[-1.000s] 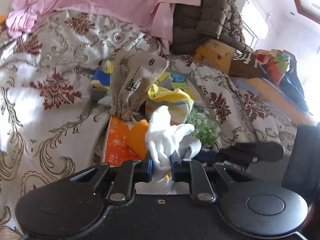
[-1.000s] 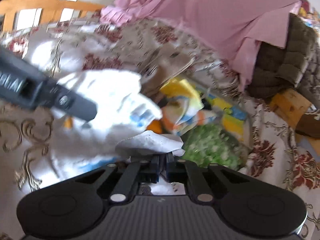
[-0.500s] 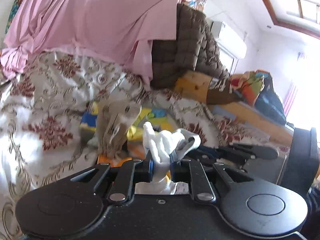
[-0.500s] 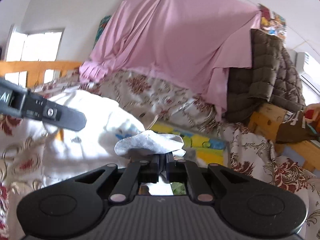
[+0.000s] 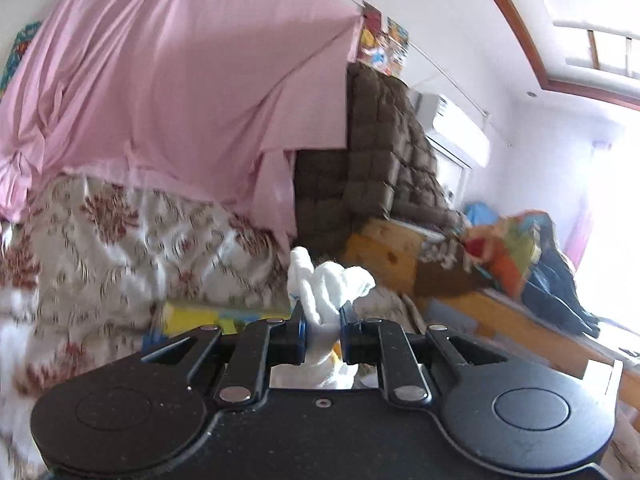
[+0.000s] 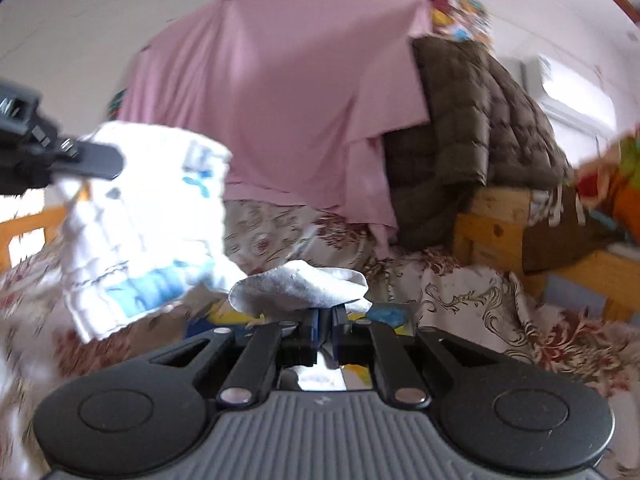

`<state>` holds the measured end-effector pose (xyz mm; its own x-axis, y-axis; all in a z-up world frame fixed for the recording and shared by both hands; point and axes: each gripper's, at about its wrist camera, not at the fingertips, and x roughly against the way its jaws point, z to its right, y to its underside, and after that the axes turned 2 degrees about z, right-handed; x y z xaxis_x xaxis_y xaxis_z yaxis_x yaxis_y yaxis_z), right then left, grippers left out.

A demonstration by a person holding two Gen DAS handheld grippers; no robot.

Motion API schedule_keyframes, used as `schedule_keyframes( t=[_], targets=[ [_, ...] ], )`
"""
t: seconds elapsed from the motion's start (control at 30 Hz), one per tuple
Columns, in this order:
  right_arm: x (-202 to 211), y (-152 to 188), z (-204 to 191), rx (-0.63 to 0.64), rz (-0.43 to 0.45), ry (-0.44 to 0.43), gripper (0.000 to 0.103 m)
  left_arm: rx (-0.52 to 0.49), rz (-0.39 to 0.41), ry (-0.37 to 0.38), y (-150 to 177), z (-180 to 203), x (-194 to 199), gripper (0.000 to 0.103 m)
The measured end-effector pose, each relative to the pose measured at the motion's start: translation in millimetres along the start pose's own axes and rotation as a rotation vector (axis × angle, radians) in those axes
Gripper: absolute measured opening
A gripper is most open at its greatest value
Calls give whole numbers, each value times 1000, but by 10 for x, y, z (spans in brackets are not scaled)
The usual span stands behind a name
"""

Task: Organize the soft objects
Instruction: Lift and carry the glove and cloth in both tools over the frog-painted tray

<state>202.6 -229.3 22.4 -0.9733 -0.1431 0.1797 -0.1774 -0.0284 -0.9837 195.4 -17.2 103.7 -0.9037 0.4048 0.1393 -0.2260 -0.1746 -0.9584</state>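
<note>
A white cloth with blue print hangs in the air, held between both grippers. In the left wrist view a bunched part of the white cloth sticks up between the blue pads, and my left gripper is shut on it. That left gripper also shows at the left edge of the right wrist view, pinching the cloth's upper edge. My right gripper is shut on another corner of the cloth, which folds flat over its fingertips.
Below lies a bed with a floral cover and yellow and blue items. A pink sheet hangs behind, with a brown quilted coat beside it. A wooden frame with colourful clothes stands right.
Both grippers have risen with the white cloth, lifting it off the pile of items on the bed. The views now face the pink sheet and wall; the right gripper has rolled.
</note>
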Motion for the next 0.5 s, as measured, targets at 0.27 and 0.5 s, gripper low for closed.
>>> schedule_keyframes(
  t=[0.27, 0.5],
  targets=[
    [-814, 26, 315, -100, -52, -27, 7, 46, -38, -84, -130, -168, -1085, 16],
    [-1175, 161, 620, -177, -150, -69, 7, 104, -129, -125, 19, -310, -1891, 16]
  ],
)
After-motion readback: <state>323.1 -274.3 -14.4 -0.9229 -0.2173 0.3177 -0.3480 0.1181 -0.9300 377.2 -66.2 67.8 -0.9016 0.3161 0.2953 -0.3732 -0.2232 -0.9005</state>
